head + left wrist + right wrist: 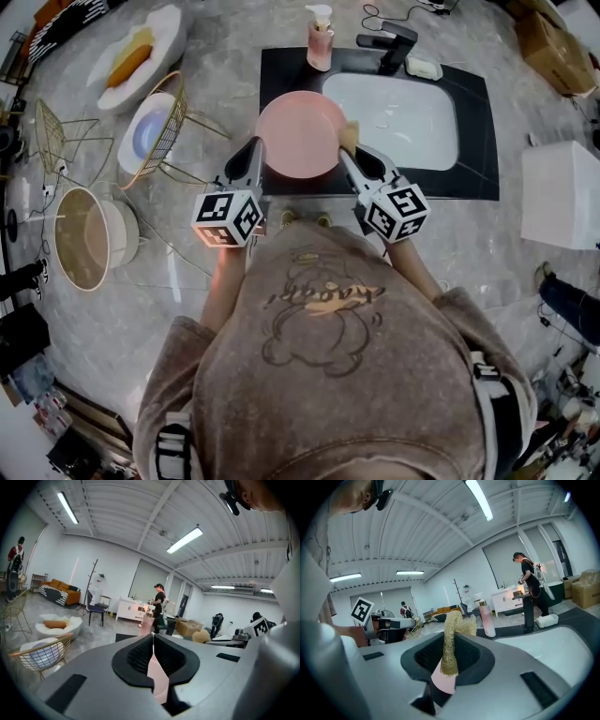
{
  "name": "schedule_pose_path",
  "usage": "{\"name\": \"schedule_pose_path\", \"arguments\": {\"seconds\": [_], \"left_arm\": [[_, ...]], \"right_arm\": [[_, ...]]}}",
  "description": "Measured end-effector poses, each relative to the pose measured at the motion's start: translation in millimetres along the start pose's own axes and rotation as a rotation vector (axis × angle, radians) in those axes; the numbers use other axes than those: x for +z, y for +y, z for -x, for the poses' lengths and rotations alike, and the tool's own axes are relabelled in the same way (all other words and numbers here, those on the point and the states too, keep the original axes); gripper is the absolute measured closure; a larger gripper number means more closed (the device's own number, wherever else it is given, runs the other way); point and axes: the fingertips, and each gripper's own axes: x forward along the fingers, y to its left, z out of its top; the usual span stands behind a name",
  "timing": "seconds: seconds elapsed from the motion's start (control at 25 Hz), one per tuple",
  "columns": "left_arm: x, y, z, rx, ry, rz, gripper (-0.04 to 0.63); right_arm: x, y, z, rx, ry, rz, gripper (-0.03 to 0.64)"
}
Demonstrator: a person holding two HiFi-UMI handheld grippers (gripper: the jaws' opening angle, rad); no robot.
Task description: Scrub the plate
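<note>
A pink plate hangs over the front left corner of the white sink. My left gripper is shut on the plate's left rim; in the left gripper view the pink edge runs between the closed jaws of the left gripper. My right gripper is shut on a yellowish mesh scrub pad, which rests at the plate's right rim. In the right gripper view the pad stands up out of the right gripper, with a bit of pink plate under it.
A pink soap bottle, a black faucet and a white soap dish stand behind the sink. Gold wire baskets, a white bowl with something orange and a round beige bin lie left. A white box sits right.
</note>
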Motion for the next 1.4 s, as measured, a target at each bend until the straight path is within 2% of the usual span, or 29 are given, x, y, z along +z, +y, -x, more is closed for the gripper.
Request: {"name": "schedule_pose_path", "arguments": {"seconds": [0.16,0.28,0.48,1.0,1.4], "left_arm": [[-9,6,-14,-0.03,0.044,-0.001,0.569],[-17,10,-23,-0.051,0.081,0.005,0.469],[-40,28,-40,-0.031,0.156,-0.012,0.379],[-131,92,-95,0.046,0.35,0.027,0.378],[-179,113,-117,0.077,0.48,0.049,0.382]], "right_arm": [[-1,-9,-4,-0.031,-0.003,-0.009,0.557],[0,-12,-7,-0.043,-0.005,-0.011,0.558],[1,-15,-14,-0.047,-0.002,-0.015,0.557],[-2,-31,-19,-0.089,0.023,-0.025,0.557],[-6,-43,-18,-0.136,0.037,-0.042,0.557]]}}
